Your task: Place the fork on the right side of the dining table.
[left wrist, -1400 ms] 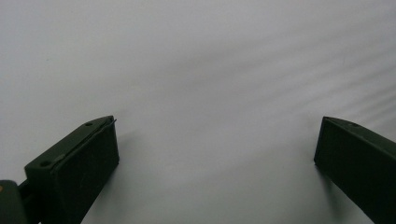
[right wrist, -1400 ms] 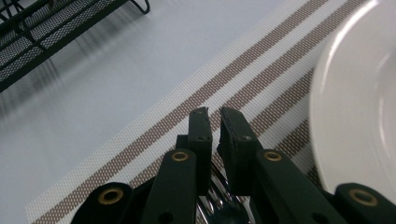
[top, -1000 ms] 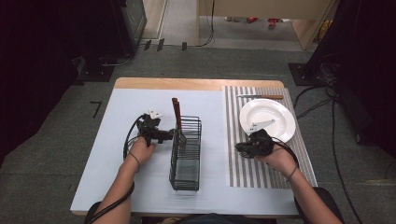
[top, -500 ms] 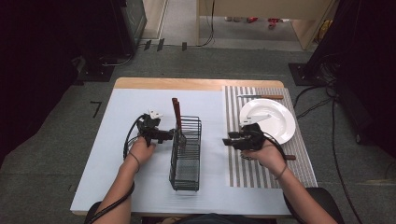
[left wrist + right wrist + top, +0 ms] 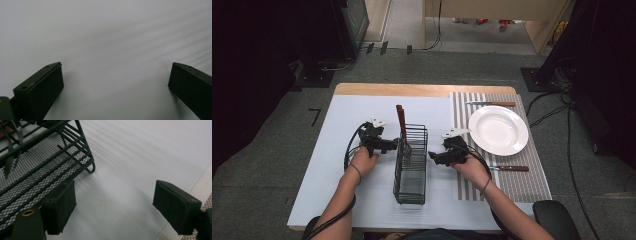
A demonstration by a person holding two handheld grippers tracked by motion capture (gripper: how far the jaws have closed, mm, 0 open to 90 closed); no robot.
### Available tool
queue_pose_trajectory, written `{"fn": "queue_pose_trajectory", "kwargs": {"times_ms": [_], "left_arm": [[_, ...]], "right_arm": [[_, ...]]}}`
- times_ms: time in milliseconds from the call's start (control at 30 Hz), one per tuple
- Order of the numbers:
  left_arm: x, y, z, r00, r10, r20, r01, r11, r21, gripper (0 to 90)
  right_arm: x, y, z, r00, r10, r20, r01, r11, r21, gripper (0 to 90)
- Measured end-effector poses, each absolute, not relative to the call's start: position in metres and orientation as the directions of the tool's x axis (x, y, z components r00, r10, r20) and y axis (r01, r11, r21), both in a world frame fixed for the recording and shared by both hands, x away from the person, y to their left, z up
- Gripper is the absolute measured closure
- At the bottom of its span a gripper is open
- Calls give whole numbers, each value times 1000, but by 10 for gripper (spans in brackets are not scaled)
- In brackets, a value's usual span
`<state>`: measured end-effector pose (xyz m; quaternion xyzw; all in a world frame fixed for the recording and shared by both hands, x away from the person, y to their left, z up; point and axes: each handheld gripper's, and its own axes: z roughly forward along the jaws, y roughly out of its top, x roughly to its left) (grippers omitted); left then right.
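Observation:
A black wire basket [image 5: 412, 167] stands mid-table, with a brown-handled utensil [image 5: 400, 119] upright in its far end. My left gripper [image 5: 392, 146] rests just left of the basket, its jaws open over bare table [image 5: 112, 37]. My right gripper [image 5: 432, 158] sits close to the basket's right side and points at it. Its jaws have just been opening, and nothing lies between them. In the right gripper view, the basket's mesh floor and corner foot [image 5: 37, 170] are at the left, beside the open right gripper [image 5: 115, 202].
A striped placemat [image 5: 517, 187] on the right holds a white plate [image 5: 498, 130]. A knife [image 5: 491, 103] lies behind the plate and a brown-handled utensil [image 5: 510, 168] in front of it. The mat's edge [image 5: 200, 187] is by my right jaw.
My right gripper moved left from in front of the plate to the basket's side, and its jaws opened. A brown-handled utensil lies on the mat where it was. The left gripper stayed still.

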<state>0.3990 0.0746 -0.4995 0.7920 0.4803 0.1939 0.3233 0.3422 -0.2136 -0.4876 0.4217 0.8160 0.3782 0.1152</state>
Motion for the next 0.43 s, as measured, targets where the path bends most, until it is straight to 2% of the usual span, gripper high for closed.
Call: {"fn": "queue_pose_trajectory", "kwargs": {"times_ms": [433], "left_arm": [[399,75,-499,463,886,-3,635,-330,699,0]], "right_arm": [[341,-216,-493,-620,775,121,609,378,698,153]]}}
